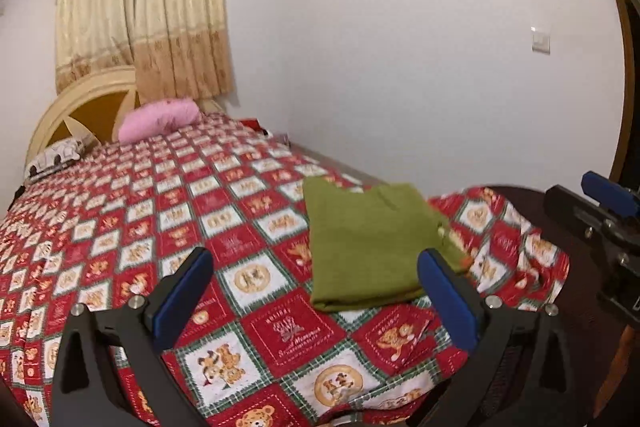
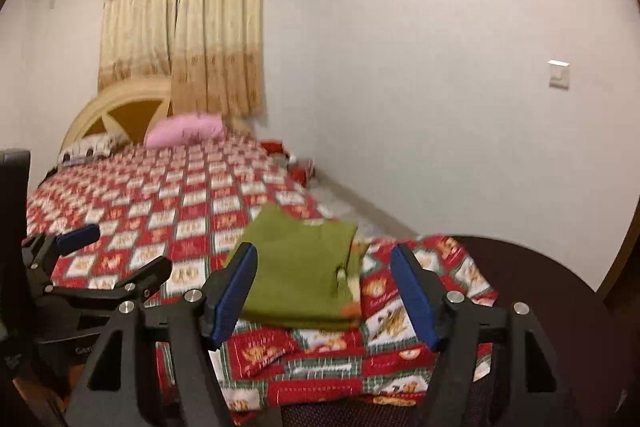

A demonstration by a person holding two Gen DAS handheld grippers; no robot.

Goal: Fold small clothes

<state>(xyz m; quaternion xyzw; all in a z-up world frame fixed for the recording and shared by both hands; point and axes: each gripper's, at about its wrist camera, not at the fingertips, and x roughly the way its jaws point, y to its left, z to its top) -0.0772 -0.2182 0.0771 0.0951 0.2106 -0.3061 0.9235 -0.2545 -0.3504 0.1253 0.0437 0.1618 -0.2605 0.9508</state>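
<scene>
The green garment (image 1: 368,247) is lying folded into a neat rectangle on the bedspread (image 1: 168,211), near the foot corner of the bed on the side closest to the white wall (image 1: 400,47). I am seeing it flat, with a small pale-and-orange detail poking out at its right edge. I am holding the left gripper (image 1: 316,291) above the cover with its blue-padded fingers (image 1: 182,297) spread as wide as they go, nothing between them and nothing touching the pads. I am holding the right gripper (image 2: 324,291) just this side of the garment, its fingers (image 2: 236,293) also standing apart and empty, framing the cloth from my view without pressing on it. In the left wrist view the right gripper is showing at the right edge; in the right wrist view the left one is showing at the left. Farther up the bed a pink pillow (image 1: 160,121) is resting against the headboard (image 1: 88,103), under the beige curtains (image 1: 148,11).
</scene>
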